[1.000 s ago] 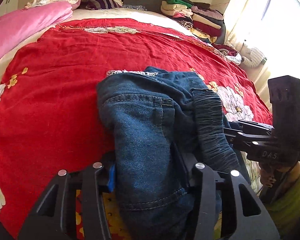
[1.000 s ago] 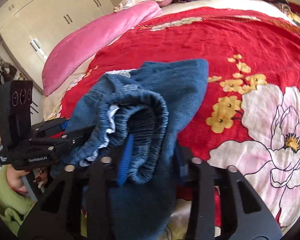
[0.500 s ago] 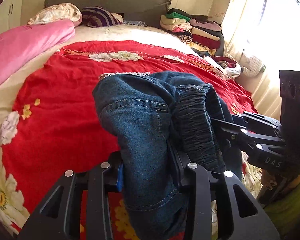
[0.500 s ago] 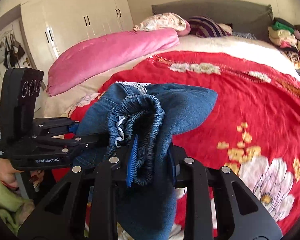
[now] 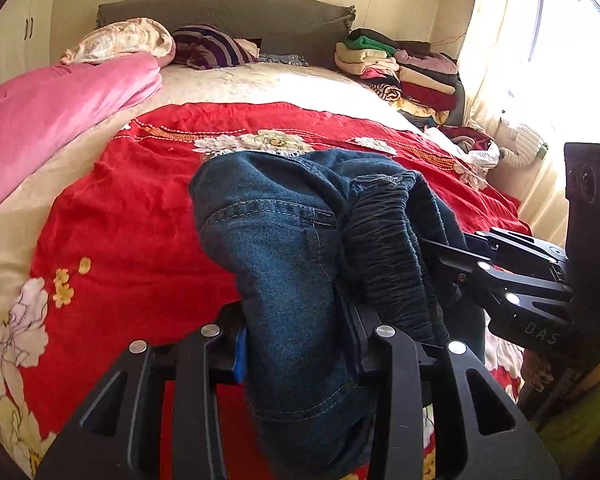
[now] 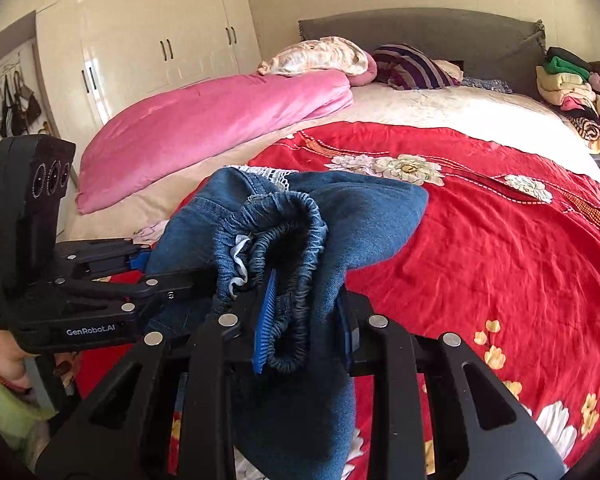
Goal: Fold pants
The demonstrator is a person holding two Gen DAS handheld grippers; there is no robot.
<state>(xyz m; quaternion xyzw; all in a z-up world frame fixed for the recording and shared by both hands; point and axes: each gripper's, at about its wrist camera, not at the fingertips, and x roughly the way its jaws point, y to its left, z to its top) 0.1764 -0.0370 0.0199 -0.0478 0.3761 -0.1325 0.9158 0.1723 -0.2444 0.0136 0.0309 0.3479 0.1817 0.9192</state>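
Both grippers, left gripper (image 5: 296, 344) and right gripper (image 6: 304, 320), are clamped on my blue pants (image 5: 284, 248), bunched up above the red bed (image 5: 132, 216). I should keep both pinches tight and level while laying them flat.

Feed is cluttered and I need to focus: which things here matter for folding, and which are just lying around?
For the job:
jeans
left gripper
right gripper
red bedspread

Lying about:
pink quilt
striped pillow
stack of folded clothes
wardrobe
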